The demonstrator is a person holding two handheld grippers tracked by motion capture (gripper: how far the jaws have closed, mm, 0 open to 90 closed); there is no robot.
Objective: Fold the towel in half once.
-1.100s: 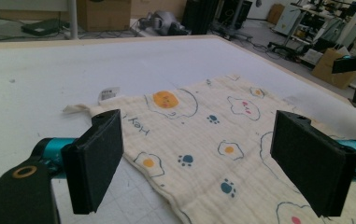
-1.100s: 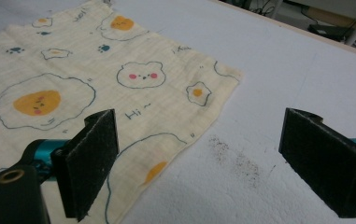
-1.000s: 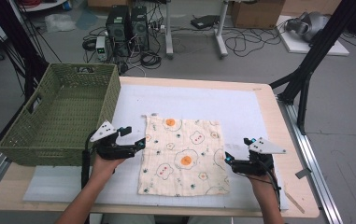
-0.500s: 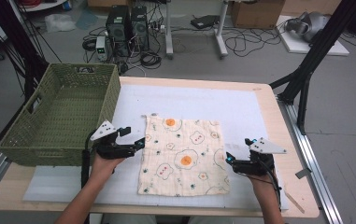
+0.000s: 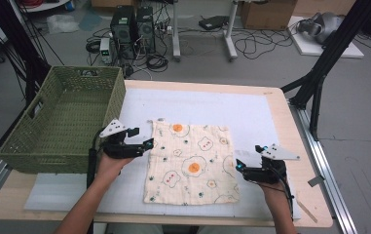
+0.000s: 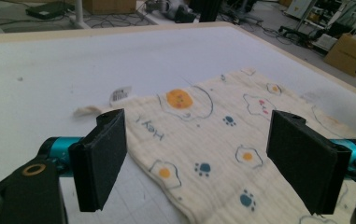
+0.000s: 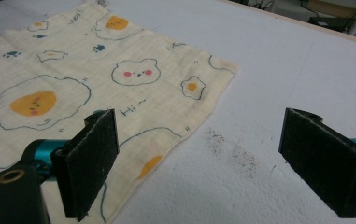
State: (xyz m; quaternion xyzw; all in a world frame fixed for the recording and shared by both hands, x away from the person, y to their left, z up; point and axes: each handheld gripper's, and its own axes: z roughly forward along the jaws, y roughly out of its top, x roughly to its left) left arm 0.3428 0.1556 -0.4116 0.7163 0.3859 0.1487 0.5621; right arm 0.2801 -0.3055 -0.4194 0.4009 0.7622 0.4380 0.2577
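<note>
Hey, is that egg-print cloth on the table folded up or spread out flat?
Spread flat. The cloth lies as a single open square on the white mat, all four edges showing, no fold lines visible.

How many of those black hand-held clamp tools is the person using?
2. The left gripper hovers at the cloth's left edge, beside the green basket. The right gripper is at the cloth's right edge. Both are open.

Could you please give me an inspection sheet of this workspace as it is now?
Surface: white mat on wooden table; dark specks beside cloth's right edge.
Job's things: printed cloth spread flat.
Clutter: green basket at left.
Grippers: left gripper and right gripper at cloth's opposite side edges, jaws open, holding nothing.
Cables: one trails from each gripper; more on floor.
Surroundings: computer towers, cardboard boxes, black stand legs.
</note>
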